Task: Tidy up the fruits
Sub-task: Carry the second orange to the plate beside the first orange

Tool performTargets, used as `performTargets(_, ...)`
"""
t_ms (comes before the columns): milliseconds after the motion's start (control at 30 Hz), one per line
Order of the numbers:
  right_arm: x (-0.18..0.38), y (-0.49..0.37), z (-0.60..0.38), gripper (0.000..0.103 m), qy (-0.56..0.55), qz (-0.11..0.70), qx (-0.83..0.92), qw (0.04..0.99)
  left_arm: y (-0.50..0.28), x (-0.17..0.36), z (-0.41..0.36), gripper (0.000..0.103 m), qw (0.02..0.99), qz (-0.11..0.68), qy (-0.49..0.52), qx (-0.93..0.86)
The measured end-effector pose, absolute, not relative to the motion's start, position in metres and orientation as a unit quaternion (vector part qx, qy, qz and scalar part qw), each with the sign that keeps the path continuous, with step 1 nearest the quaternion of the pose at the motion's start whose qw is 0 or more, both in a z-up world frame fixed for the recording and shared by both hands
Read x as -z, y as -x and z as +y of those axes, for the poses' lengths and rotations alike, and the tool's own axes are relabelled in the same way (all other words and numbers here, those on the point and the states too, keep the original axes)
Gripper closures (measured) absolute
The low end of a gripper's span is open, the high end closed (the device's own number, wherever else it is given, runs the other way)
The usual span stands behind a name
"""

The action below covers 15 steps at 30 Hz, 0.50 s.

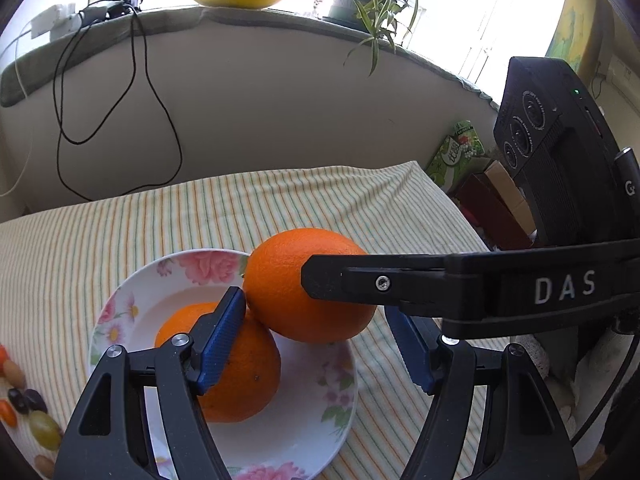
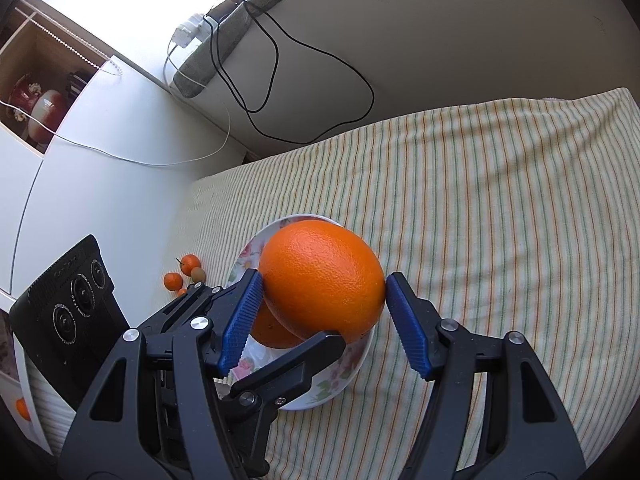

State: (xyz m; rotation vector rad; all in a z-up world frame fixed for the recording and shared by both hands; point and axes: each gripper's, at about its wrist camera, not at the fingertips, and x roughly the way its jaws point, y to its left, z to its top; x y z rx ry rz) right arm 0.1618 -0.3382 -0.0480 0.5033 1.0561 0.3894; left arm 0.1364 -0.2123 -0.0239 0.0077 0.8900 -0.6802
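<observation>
Item: large orange [image 2: 324,280], pebbled glossy rind, pinched between the ribbed blue pads [image 2: 242,316] of the right gripper [image 2: 320,312] and carried over a floral china plate [image 1: 132,300], apparently for setting down beside a second orange [image 1: 244,376] already resting there. The left gripper [image 1: 316,344] hangs above that plate, fingers spread, gripping nothing, its left pad close over the resting orange. Small loose fruits [image 1: 24,404], round and oval, lie on the striped woven tablecloth [image 2: 500,200] beside the plate, probably awaiting sorting.
</observation>
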Motion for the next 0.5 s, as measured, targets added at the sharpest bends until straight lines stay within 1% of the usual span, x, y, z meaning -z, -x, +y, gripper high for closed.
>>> performTargets(33,0.050,-0.160,-0.338,0.039,-0.233,0.498,-0.179,0.816,-0.135,0.023,-0.211,0.031,0.848,0.420,-0.006,0.322)
performTargets(167,0.052,-0.160,-0.341,0.039,-0.249,0.496,-0.178,0.812,-0.131,0.021,-0.200,0.031,0.857,0.411,-0.013,0.310)
performTargets(367,0.050,-0.154,-0.339,0.040,-0.250,0.496,-0.185,0.811,-0.130,0.030,-0.184,0.031,0.868,0.409,-0.053,0.276)
performTargets(500,0.045,-0.154,-0.334,0.041,-0.240,0.493,-0.188,0.815,-0.131,0.037,-0.172,0.031,0.873,0.412,-0.058,0.253)
